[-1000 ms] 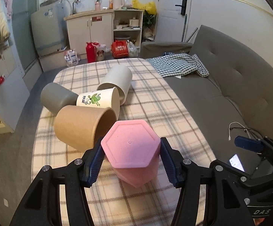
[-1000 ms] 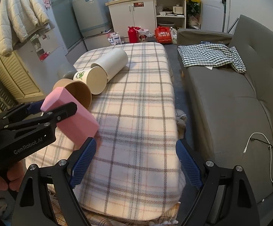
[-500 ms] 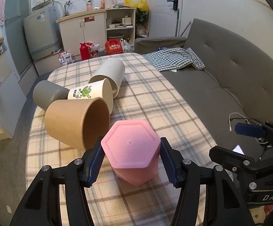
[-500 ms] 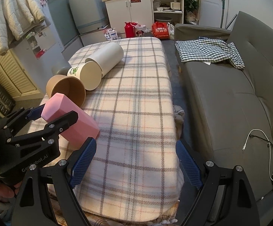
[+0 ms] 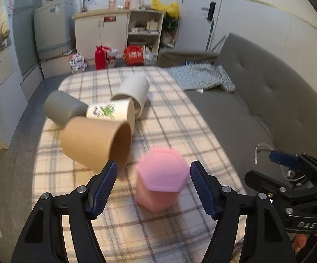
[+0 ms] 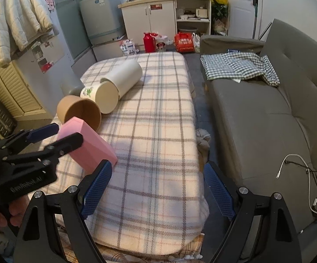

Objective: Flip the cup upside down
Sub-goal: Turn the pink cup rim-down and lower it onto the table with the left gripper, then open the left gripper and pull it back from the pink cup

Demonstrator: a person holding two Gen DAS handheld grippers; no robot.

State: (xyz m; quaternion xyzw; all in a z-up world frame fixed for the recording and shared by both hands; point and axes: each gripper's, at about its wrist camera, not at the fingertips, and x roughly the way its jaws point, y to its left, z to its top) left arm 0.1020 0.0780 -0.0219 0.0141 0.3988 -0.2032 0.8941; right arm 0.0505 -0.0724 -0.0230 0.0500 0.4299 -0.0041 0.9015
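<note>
A pink hexagonal cup (image 5: 161, 180) stands upside down on the plaid table cover (image 5: 171, 118), its flat base up. My left gripper (image 5: 152, 183) is open, its blue pads apart on either side of the cup and clear of it. In the right wrist view the pink cup (image 6: 86, 145) sits at the left with the left gripper (image 6: 51, 135) around it. My right gripper (image 6: 156, 190) is open and empty above the near table edge.
A brown paper cup (image 5: 97, 141), a printed white cup (image 5: 112, 112), a grey cup (image 5: 63, 108) and a tall white cup (image 5: 133, 92) lie on their sides behind the pink cup. A grey sofa (image 6: 268, 114) with a checked cloth (image 6: 239, 65) runs along the right.
The left gripper has opened and let go of the pink cup, which now stands on the table. The left gripper has drawn back a little. The right gripper has hardly moved.
</note>
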